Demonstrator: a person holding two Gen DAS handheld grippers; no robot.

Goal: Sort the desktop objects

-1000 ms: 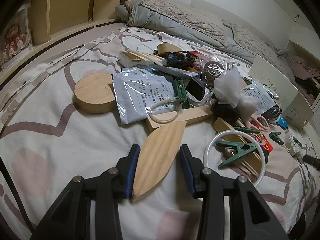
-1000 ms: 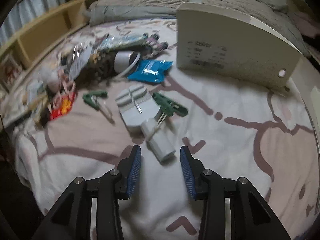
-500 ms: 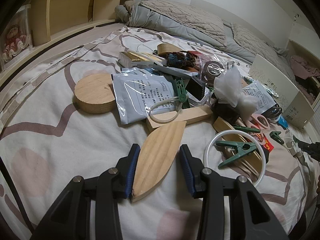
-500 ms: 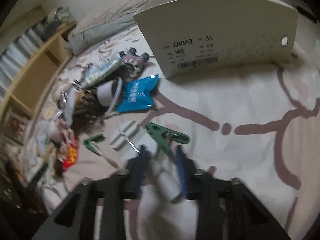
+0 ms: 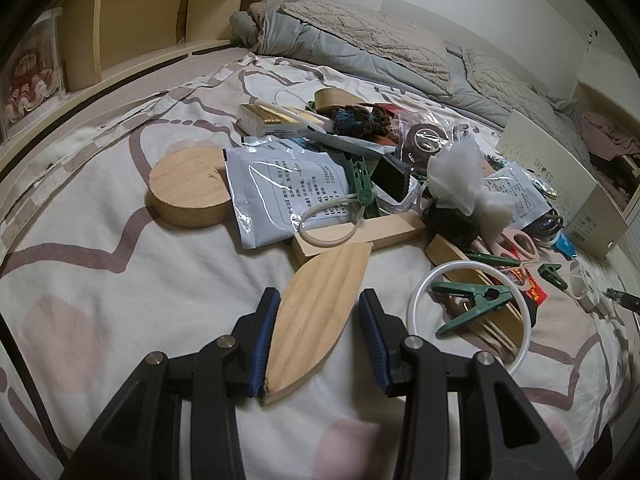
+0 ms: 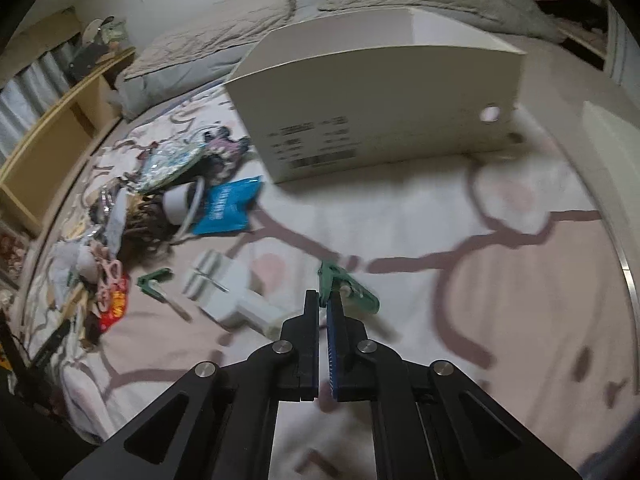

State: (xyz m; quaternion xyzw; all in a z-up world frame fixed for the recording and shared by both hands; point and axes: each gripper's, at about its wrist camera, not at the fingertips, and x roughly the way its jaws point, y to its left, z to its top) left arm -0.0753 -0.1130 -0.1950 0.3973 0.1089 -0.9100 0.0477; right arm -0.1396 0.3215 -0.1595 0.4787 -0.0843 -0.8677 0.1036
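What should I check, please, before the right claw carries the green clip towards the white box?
1. Right claw closed on the green clip: ok, it pinches one end.
2. Clip fully lifted off the bed: cannot tell, picture blurred.
3. Way to the white box free: ok, only bedsheet between.
4. Box open on top: cannot tell from this angle.
5. Left claw out of the way: ok, it sits around the leaf-shaped wooden piece beside the pile.

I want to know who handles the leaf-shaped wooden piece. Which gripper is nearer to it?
Left. The left gripper straddles the leaf-shaped wooden piece; the right gripper pinches a green clip elsewhere.
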